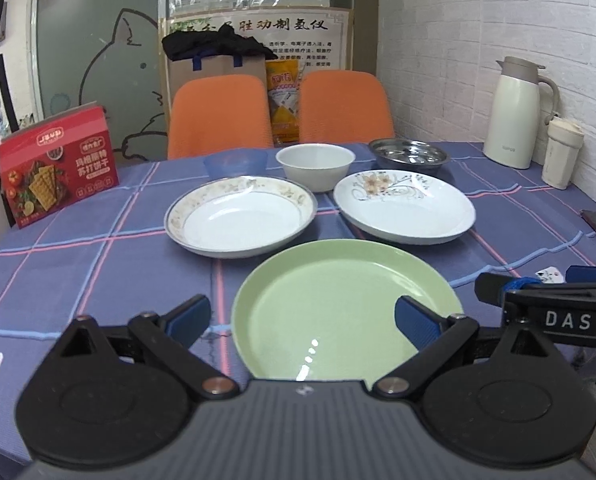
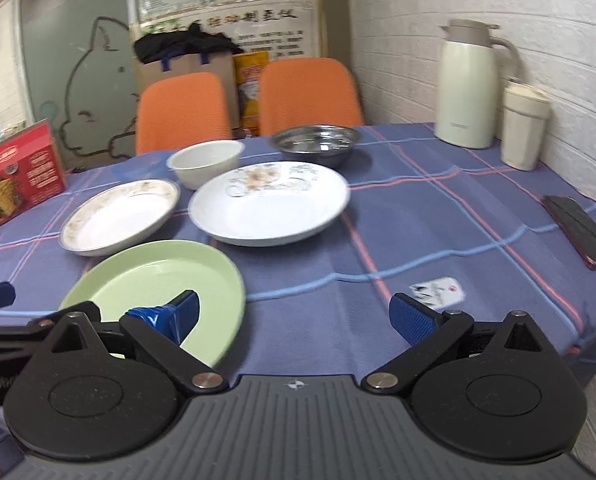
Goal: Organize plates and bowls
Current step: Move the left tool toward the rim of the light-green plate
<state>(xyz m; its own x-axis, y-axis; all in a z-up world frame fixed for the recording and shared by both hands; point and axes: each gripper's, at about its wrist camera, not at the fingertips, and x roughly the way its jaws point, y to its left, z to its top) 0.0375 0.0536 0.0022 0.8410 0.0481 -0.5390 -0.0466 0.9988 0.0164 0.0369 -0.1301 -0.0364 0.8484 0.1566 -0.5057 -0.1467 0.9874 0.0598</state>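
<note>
nothing looks stacked yet: the green plate (image 1: 338, 304) lies low in the centre of the frame, the two white plates (image 1: 240, 216) sit side by side above it, and the white bowl (image 1: 316, 166), blue bowl (image 1: 236, 160) and steel bowl (image 1: 408, 154) line the top. our left gripper (image 1: 302, 316) and right gripper (image 2: 294, 314) both hover with jaws wide, holding nothing. so we judge all the sorting remains.

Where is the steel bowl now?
The steel bowl stands at the table's far side, behind the flowered plate, right of the white bowl.
</note>
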